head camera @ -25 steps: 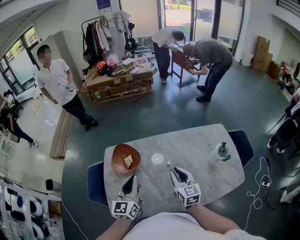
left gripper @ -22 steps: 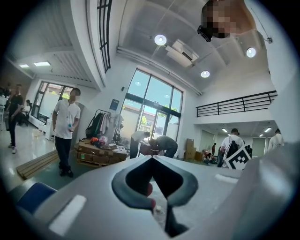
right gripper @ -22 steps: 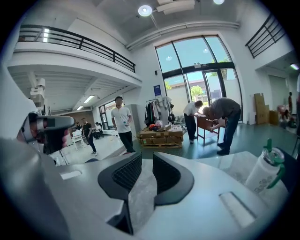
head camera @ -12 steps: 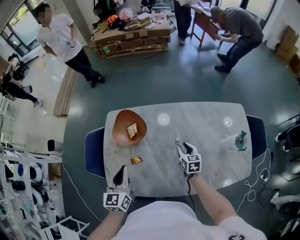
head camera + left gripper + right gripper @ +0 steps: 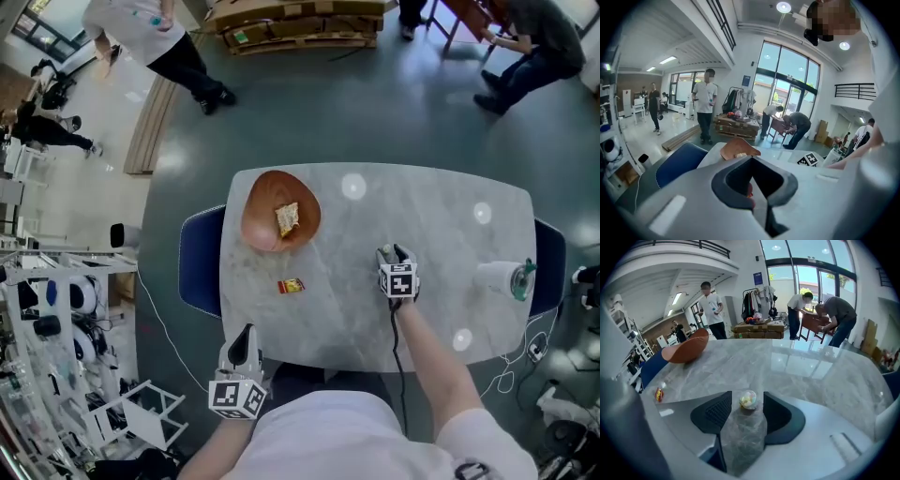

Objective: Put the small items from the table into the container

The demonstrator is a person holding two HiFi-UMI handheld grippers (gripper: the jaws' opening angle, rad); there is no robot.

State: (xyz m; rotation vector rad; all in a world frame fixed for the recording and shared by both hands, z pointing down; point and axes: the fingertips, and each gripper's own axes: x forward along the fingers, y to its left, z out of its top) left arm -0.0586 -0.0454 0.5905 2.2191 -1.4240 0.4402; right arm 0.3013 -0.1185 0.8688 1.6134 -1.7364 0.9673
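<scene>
Judging by how things lie, the job is partly done: one wrapped snack (image 5: 288, 218) already sits in the brown bowl (image 5: 255, 204), which stands at the far left of the marble worktop (image 5: 441, 225). Two items are left out, as far as I can see. A small red and yellow packet (image 5: 292, 286) lies on the worktop just on the near side of the bowl. A little clear cup of pale sweets (image 5: 748, 399) (a jelly cup, by the look of it) stands near the middle. The right gripper (image 5: 396, 250) is stretched out over the worktop and tipped downward at that cup. Its fingers are spreading apart, with the cup between them but neither pad touching it. The left gripper (image 5: 246, 336) hangs at the near edge, low beside the person's body, pointing towards the bowl with its fingers together and nothing in them. The cup looks like the next pick, the packet after it.
</scene>
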